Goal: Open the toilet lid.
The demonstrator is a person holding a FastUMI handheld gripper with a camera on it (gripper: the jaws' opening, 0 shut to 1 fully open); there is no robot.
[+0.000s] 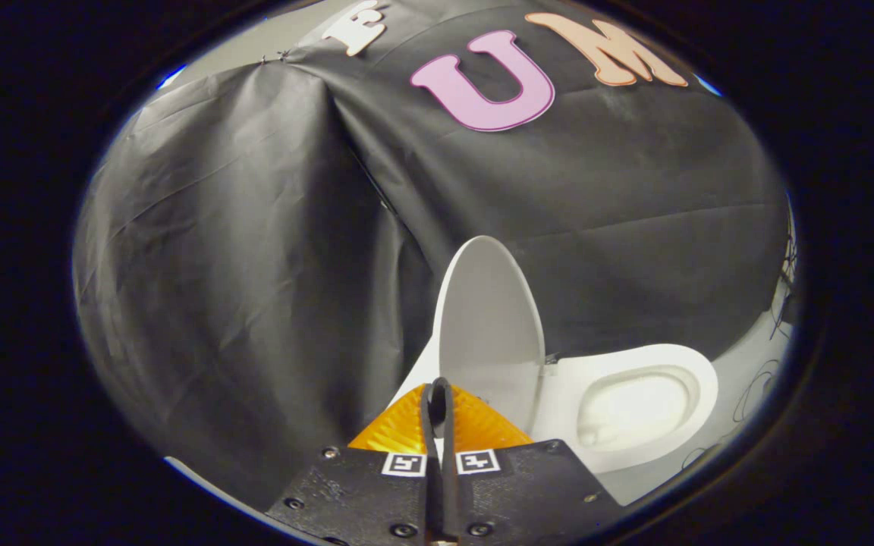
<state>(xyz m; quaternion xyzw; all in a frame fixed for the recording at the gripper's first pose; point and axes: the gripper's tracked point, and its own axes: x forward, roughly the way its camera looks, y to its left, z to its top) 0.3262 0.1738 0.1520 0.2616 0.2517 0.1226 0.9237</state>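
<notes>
Jaws pressed together on nothing, toilet lid (492, 334) raised upright beyond them, black cloth wall (255, 227) behind.

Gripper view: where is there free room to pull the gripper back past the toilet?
Free: the floor strip beyond the seat, toward the wall. Crowded: the shut gripper sits right at the raised lid, with the bowl just beside it.
</notes>
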